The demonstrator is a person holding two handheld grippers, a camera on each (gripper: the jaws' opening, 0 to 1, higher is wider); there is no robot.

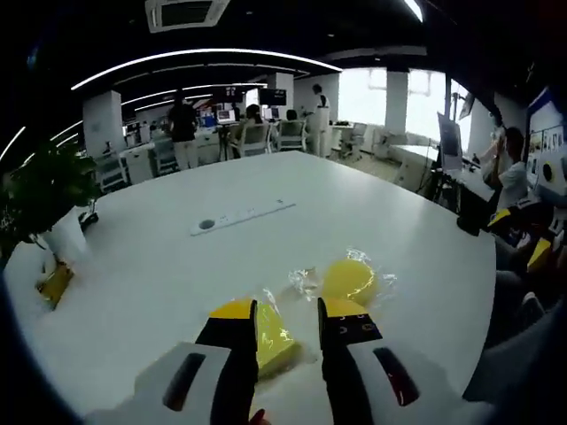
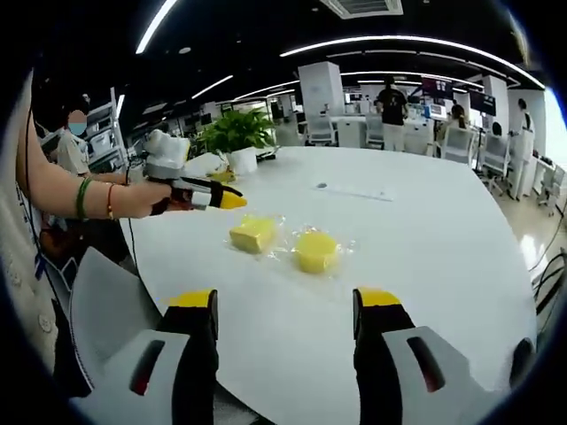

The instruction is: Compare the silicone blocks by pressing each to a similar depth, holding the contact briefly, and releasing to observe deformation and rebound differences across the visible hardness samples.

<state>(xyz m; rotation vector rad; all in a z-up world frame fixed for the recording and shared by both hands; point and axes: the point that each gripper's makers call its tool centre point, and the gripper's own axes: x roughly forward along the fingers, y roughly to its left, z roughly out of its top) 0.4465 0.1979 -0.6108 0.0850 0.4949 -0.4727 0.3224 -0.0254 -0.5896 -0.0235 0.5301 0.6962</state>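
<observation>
A: Where do the blocks lie?
B: On the white tabletop, side by side and just apart; the square yellow block lies to the left in the right gripper view, the round yellow block to its right; each sits in a clear wrapper.

A: And the left gripper?
B: In its own view the left gripper is low over the near edge of the tabletop; its fingers stand a narrow way apart, holding nothing; the square yellow block shows in the gap between them and partly behind the left one; the round yellow block lies just beyond the right finger; whether a finger touches the square one I cannot tell.

A: Does it appear from the other side?
B: Yes; in the right gripper view the left gripper reaches in from the left, held by a hand, its yellow tips near the square block but apart from it.

A: The right gripper?
B: The right gripper hangs back at the near edge, fingers spread wide, nothing in them; both blocks lie well beyond.

A: Anything else?
B: A potted plant at the far left; a long white strip further out on the tabletop.
</observation>
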